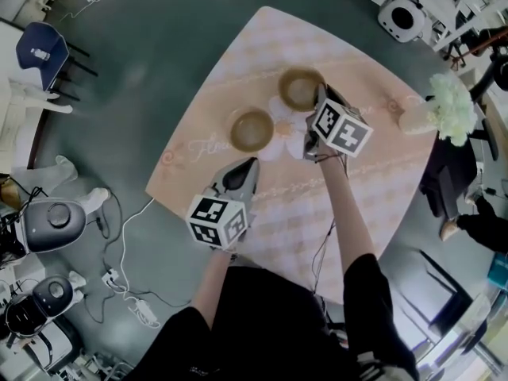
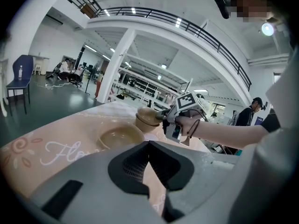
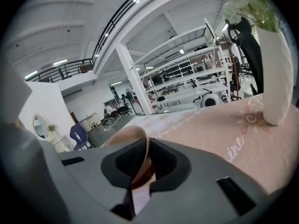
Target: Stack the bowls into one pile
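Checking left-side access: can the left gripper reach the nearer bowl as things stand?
Likely yes: nothing lies between the left gripper and the nearer bowl; the right gripper holds the other bowl beyond. Left jaws are together.

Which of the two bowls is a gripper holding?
The farther bowl, at the right in the head view: the jaws of the right gripper pinch its rim. The nearer bowl sits free on the table.

Nearer bowl (image 1: 252,129), farther bowl (image 1: 302,88), seemingly apart
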Tool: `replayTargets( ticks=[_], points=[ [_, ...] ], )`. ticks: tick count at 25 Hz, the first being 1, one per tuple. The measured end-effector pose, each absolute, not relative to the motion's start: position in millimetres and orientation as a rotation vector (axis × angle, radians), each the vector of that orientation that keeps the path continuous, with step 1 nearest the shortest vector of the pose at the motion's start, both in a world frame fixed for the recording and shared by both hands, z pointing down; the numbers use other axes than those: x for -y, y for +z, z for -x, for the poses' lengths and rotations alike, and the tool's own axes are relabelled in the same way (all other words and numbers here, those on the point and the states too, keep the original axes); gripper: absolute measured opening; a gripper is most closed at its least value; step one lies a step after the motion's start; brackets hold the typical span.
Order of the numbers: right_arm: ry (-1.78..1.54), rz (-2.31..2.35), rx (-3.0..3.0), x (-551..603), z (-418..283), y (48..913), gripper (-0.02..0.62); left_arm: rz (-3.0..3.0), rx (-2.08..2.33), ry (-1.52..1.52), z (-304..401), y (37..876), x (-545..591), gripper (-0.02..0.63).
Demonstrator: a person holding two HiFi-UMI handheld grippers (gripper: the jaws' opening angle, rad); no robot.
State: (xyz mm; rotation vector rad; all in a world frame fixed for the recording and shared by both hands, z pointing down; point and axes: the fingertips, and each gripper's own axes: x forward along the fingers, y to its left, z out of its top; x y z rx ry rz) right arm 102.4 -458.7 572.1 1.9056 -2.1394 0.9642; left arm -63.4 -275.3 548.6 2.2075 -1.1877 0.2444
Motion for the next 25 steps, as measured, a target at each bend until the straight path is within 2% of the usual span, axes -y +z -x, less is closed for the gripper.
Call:
replayTargets(
  ticks=[8,14,19,25],
  points=[
    [0.746,-1.815,2.173,461.3,-89.3,574.9,0.028,-2.201,1.183,0.239,64.3,552.0,276.4,-0.003],
    [0.647,-1.825,2.136,461.8,-93.2,578.1,0.1,-2.195,1.183,0.239,65.3,552.4,276.9,-0.003],
    [0.765,-1.854,2.106,461.8,-97.1,591.5,0.153,-2.193,1.183,0.239,67.3,552.5,276.5,-0.003],
    [1.017,-1.87,2.089,459.5,-99.5,604.7,0.128,-2.189,1.185,0.233,70.2,552.8,277.0,-0.003]
  ],
)
